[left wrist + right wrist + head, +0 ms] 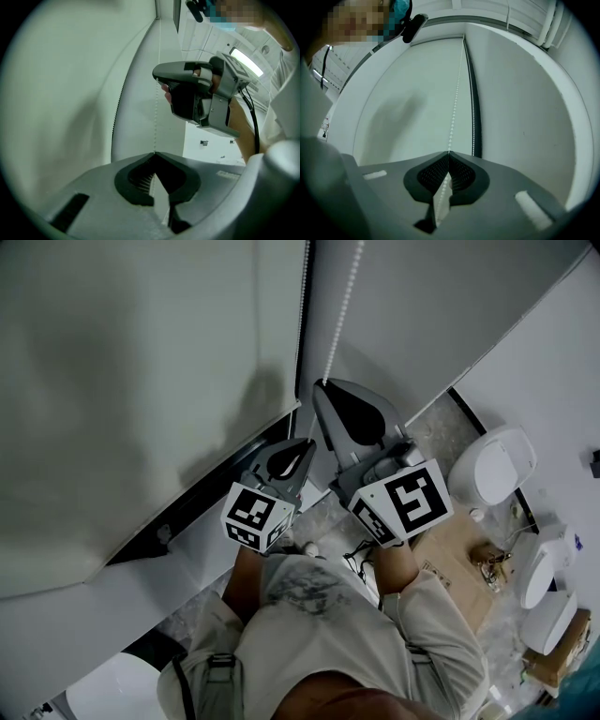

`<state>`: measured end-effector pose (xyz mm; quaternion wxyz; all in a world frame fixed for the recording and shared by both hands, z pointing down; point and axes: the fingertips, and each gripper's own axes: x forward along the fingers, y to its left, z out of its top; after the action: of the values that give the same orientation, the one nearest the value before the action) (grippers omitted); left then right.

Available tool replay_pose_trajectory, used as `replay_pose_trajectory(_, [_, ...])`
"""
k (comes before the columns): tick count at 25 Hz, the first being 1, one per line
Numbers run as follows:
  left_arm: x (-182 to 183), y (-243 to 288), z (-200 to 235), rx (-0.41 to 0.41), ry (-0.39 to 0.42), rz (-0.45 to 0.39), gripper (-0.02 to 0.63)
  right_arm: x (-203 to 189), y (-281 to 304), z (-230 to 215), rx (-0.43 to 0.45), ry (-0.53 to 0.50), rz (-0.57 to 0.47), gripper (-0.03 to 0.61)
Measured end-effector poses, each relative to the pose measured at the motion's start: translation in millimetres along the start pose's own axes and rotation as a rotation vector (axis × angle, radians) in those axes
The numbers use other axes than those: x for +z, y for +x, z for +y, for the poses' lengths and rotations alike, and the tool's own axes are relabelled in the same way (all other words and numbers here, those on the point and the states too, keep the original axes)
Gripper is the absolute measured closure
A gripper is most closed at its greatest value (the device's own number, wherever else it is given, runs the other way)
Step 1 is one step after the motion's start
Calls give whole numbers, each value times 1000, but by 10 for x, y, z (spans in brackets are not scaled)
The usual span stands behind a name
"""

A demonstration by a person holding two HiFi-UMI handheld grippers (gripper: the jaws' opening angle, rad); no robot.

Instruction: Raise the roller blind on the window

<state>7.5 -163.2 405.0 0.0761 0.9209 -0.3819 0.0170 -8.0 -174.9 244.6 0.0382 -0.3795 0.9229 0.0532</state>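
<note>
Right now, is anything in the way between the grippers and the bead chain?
Nothing visible is in the way. The left gripper and the right gripper each have their jaws closed on the bead chain, the right gripper higher up the same strand.

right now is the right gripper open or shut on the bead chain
Shut: the right gripper pinches the bead chain, its tips meeting on it.

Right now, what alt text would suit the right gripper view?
A grey two-jaw gripper, jaws shut, pinches a white bead chain running up a pale roller blind. A second strand hangs just right of it.
</note>
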Motion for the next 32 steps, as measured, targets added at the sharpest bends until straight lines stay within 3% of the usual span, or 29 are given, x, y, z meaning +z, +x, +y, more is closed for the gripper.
replay_pose_trajectory(32, [-1214,123,155,18,-101,219,604,-1160,-151,68,-27,48,165,566])
